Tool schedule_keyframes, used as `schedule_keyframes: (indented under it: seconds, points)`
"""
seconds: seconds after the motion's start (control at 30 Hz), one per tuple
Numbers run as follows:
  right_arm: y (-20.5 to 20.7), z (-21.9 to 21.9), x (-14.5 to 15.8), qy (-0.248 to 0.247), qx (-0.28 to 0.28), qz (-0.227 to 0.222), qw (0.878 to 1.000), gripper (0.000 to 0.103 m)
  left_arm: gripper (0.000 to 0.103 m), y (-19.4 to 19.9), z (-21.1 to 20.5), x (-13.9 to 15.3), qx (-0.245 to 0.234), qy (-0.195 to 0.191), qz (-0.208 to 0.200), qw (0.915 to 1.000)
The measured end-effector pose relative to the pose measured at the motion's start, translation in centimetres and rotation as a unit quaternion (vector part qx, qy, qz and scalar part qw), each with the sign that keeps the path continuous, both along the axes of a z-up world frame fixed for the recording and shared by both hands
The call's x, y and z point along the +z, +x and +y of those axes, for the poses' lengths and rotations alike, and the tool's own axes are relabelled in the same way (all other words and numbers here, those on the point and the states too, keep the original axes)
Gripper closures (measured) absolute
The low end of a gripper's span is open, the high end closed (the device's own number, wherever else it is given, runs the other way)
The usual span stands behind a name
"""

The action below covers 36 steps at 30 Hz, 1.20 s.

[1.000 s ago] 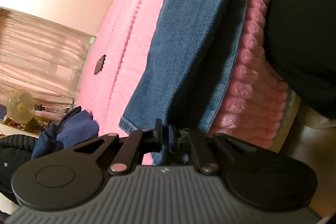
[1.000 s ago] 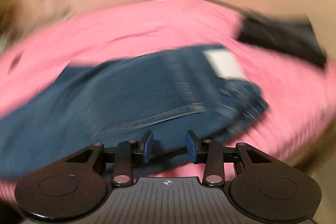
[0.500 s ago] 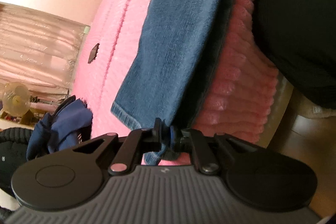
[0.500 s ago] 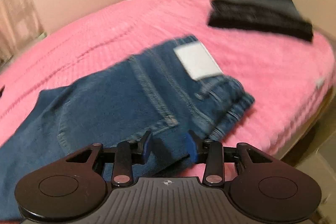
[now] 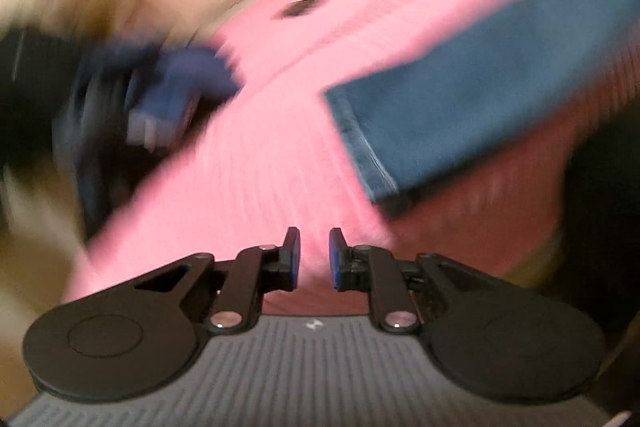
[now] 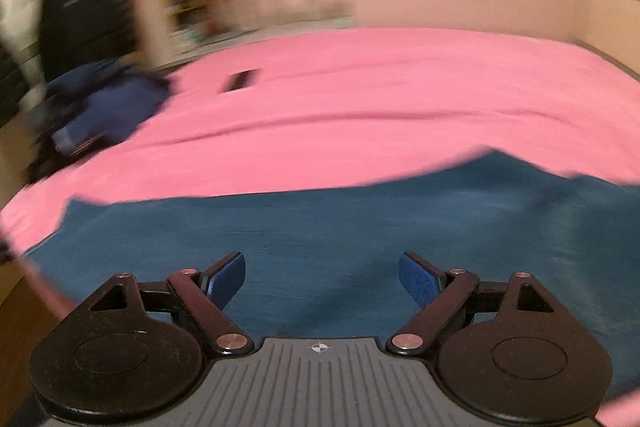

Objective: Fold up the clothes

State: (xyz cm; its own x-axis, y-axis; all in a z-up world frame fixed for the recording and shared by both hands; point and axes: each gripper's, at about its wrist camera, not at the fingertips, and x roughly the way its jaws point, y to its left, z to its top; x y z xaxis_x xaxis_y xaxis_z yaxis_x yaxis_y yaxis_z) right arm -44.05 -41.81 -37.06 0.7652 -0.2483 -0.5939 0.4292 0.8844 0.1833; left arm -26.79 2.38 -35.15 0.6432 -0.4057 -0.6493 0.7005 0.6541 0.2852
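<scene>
Blue jeans (image 5: pixel 460 99) lie flat on a pink bedspread (image 5: pixel 280 167), their hem end up and right of my left gripper (image 5: pixel 314 253). The left jaws are opening, a narrow gap between them, with only pink cover behind and no cloth in them. In the right wrist view the jeans (image 6: pixel 360 239) spread across the foreground under my right gripper (image 6: pixel 322 277). Its jaws are opening wide and nothing sits between the pads. Both views are blurred by motion.
A heap of dark blue clothes (image 5: pixel 172 95) lies at the bed's left edge, seen again as the dark blue clothes (image 6: pixel 104 107) in the right wrist view. A small dark object (image 6: pixel 240 81) rests on the far cover. A black bag (image 6: pixel 84 15) stands beyond the bed.
The left gripper let go of the jeans hem, rolled upright and drew back left. The right gripper swung left along the jeans, away from the waistband, and spread its jaws wide.
</scene>
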Motion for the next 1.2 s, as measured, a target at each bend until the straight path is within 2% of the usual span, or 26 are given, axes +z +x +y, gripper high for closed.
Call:
schedule_keyframes:
  seconds: [0.07, 0.13, 0.2, 0.33, 0.37, 0.43, 0.47, 0.5, 0.53, 0.63, 0.67, 0.8, 0.87, 1.0, 1.07, 1.1, 1.13, 1.2]
  points:
    - [2.4, 1.4, -0.5, 0.010, 0.031, -0.004, 0.999, 0.016, 0.078, 0.3, 1.0, 0.0, 0.039, -0.076, 0.071, 0.9938]
    - [4.7, 2.8, -0.6, 0.029, 0.061, -0.013, 0.998, 0.016, 0.075, 0.4, 1.7, -0.3, 0.073, -0.147, 0.128, 0.9780]
    - [6.9, 4.9, -0.3, 0.036, 0.115, -0.020, 0.993, 0.016, 0.075, 0.7, 2.3, -0.9, 0.102, -0.213, 0.177, 0.9555]
    - [11.0, 9.4, -0.1, -0.015, 0.220, -0.003, 0.975, 0.016, 0.075, 1.6, 2.9, -1.9, 0.149, -0.324, 0.241, 0.9025]
    - [11.9, 10.3, -0.3, -0.029, 0.237, 0.004, 0.971, 0.016, 0.076, 2.0, 2.9, -2.1, 0.158, -0.341, 0.250, 0.8924]
    - [13.4, 11.4, -1.1, -0.058, 0.256, 0.018, 0.965, 0.016, 0.078, 2.5, 2.7, -2.5, 0.173, -0.356, 0.259, 0.8811]
    - [14.1, 11.6, -1.6, -0.063, 0.261, 0.025, 0.963, 0.016, 0.086, 2.7, 2.4, -2.7, 0.176, -0.356, 0.261, 0.8795]
    - [14.9, 11.5, -2.0, -0.058, 0.264, 0.032, 0.962, 0.016, 0.095, 2.7, 2.0, -2.9, 0.173, -0.351, 0.263, 0.8819]
    - [15.9, 11.4, -2.5, -0.052, 0.265, 0.041, 0.962, 0.016, 0.098, 2.8, 1.6, -3.0, 0.169, -0.343, 0.264, 0.8855]
    - [19.2, 10.7, -3.9, -0.045, 0.259, 0.075, 0.962, 0.017, 0.100, 2.8, 0.8, -3.0, 0.157, -0.325, 0.247, 0.8993]
    - [20.3, 10.3, -4.4, -0.044, 0.253, 0.088, 0.962, 0.017, 0.100, 2.8, 0.7, -3.0, 0.154, -0.324, 0.243, 0.9014]
    - [23.6, 8.4, -6.8, -0.048, 0.219, 0.130, 0.966, 0.017, 0.100, 3.4, 0.4, -3.1, 0.147, -0.331, 0.238, 0.9011]
    - [24.1, 7.0, -7.7, -0.051, 0.207, 0.130, 0.968, 0.017, 0.100, 3.8, 0.3, -3.5, 0.151, -0.328, 0.247, 0.8994]
    - [23.5, 5.1, -7.2, -0.047, 0.174, 0.124, 0.976, 0.017, 0.099, 3.5, 1.1, -3.8, 0.156, -0.325, 0.266, 0.8939]
    - [22.3, 4.1, -7.2, -0.043, 0.153, 0.125, 0.979, 0.017, 0.091, 3.2, 1.7, -4.0, 0.172, -0.324, 0.270, 0.8901]
    - [21.7, 3.6, -7.2, -0.043, 0.145, 0.124, 0.981, 0.017, 0.081, 3.1, 2.0, -4.1, 0.183, -0.324, 0.270, 0.8882]
    - [21.1, 3.4, -7.1, -0.045, 0.139, 0.123, 0.982, 0.017, 0.081, 3.0, 2.4, -4.1, 0.190, -0.330, 0.272, 0.8838]
    - [19.8, 3.0, -6.5, -0.033, 0.127, 0.113, 0.985, 0.017, 0.081, 3.0, 3.0, -4.5, 0.199, -0.355, 0.283, 0.8684]
